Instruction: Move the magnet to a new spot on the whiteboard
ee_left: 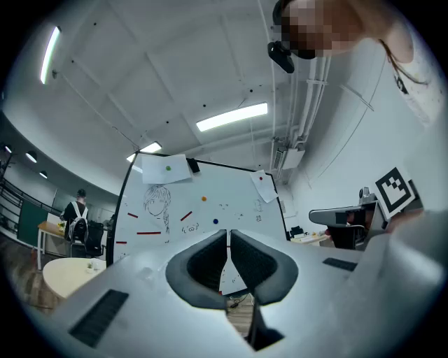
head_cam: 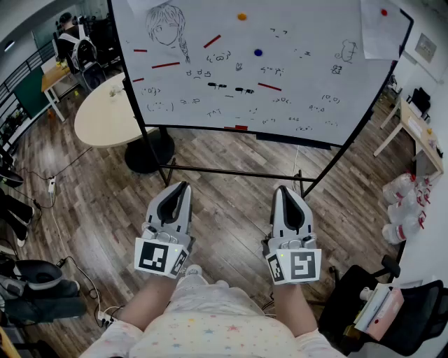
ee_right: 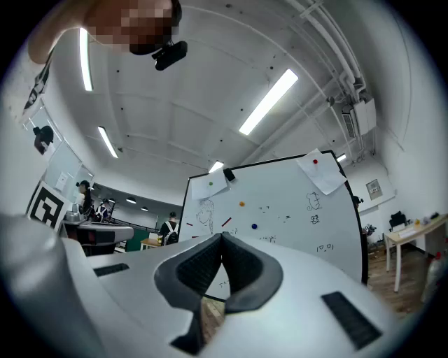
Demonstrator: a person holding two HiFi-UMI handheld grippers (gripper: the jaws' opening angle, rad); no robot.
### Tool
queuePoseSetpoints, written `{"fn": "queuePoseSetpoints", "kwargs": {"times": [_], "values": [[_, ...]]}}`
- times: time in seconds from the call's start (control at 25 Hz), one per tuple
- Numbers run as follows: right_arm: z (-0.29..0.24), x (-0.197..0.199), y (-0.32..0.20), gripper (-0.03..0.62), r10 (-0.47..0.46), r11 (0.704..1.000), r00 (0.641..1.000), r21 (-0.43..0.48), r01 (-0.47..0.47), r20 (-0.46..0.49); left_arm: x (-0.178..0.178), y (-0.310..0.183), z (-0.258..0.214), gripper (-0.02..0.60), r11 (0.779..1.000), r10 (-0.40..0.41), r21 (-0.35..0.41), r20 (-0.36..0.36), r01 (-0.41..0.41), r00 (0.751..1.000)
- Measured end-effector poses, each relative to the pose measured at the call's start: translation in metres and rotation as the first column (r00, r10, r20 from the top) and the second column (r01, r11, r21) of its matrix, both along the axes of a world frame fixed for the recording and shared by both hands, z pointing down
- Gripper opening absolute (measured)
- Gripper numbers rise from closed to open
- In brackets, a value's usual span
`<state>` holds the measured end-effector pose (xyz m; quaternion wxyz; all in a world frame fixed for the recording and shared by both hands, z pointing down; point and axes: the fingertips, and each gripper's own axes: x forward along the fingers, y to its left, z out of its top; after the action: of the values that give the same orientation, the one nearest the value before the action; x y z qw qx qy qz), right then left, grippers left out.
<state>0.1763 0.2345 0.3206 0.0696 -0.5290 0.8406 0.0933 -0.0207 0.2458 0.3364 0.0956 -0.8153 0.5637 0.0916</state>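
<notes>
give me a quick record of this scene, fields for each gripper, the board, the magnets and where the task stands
left gripper: jaws together, nothing between them, well short of the board
right gripper: jaws together, empty, also short of the board
whiteboard: on a stand ahead, covered in small doodles
round magnets: orange magnet, blue magnet, red magnet pinning a paper sheet
red strips: several, mostly on the board's left half
task stage: no magnet gripped yet
</notes>
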Motion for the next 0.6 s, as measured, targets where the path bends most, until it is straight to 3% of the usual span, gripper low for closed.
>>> {"fn": "queuePoseSetpoints", "kwargs": {"times": [0.36, 0.48, 0.6], "values": [[0.006, 0.012, -0.002, 0.002, 0.008, 1.000, 0.999, -0.029, -0.007, 0.054, 0.003, -0.001, 0.004, 0.026, 1.000, -0.020, -0.015, 0.002, 0.020, 1.000], [0.007, 0.012, -0.003, 0.043, -0.002, 0.999, 0.999, -0.037, 0.004, 0.049, 0.002, -0.003, 0.004, 0.036, 0.999, -0.034, -0.027, -0.002, 0.034, 0.999], [0.006, 0.014, -0.007, 0.164, 0.000, 0.999, 0.998, -0.041, 0.002, 0.055, -0.001, -0.006, 0.004, 0.186, 0.998, -0.050, -0.042, -0.012, 0.050, 0.999]]}}
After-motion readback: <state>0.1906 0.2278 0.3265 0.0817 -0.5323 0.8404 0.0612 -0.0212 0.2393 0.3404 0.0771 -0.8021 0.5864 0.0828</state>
